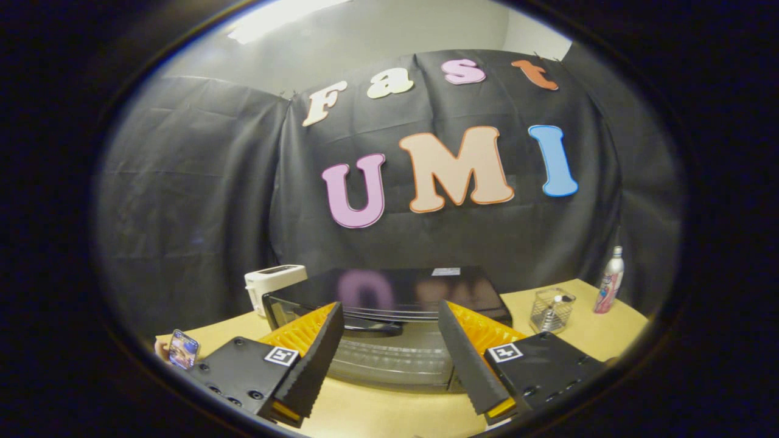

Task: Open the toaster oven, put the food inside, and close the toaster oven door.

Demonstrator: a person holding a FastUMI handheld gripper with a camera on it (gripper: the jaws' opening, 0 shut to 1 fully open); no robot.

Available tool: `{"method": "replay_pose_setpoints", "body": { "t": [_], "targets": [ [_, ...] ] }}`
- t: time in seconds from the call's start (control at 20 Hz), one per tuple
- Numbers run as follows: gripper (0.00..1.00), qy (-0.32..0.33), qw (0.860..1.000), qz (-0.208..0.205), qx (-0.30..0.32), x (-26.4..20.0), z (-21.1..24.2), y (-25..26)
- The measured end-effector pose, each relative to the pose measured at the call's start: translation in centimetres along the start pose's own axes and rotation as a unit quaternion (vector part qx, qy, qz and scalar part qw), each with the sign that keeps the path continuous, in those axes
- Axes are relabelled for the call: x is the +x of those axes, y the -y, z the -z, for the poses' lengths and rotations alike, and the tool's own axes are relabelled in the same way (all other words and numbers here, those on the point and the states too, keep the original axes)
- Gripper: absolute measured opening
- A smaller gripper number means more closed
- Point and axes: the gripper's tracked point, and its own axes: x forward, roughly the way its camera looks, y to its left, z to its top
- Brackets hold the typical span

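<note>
A black toaster oven (389,292) stands on the tan table (377,413), its glossy top facing me. Its glass door (389,362) is closed, with the dark handle (371,327) running along the door's top edge. My gripper (389,316) is open, its two fingers spread wide just in front of the oven. The handle and the door lie between and just beyond the fingertips (333,310). Nothing is held between them.
A white toaster (274,283) sits behind the oven's left corner. To the right stand a clear square container (552,310) and a bottle (610,283). A phone (184,348) is held up beside the left finger.
</note>
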Motion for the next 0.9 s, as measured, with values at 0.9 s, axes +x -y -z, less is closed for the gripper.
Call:
{"method": "replay_pose_setpoints", "body": {
  "t": [0.9],
  "targets": [
    [0.92, 0.02, 0.999, 0.029, -0.001, 4.7, 2.1, -3.5]
  ]
}}
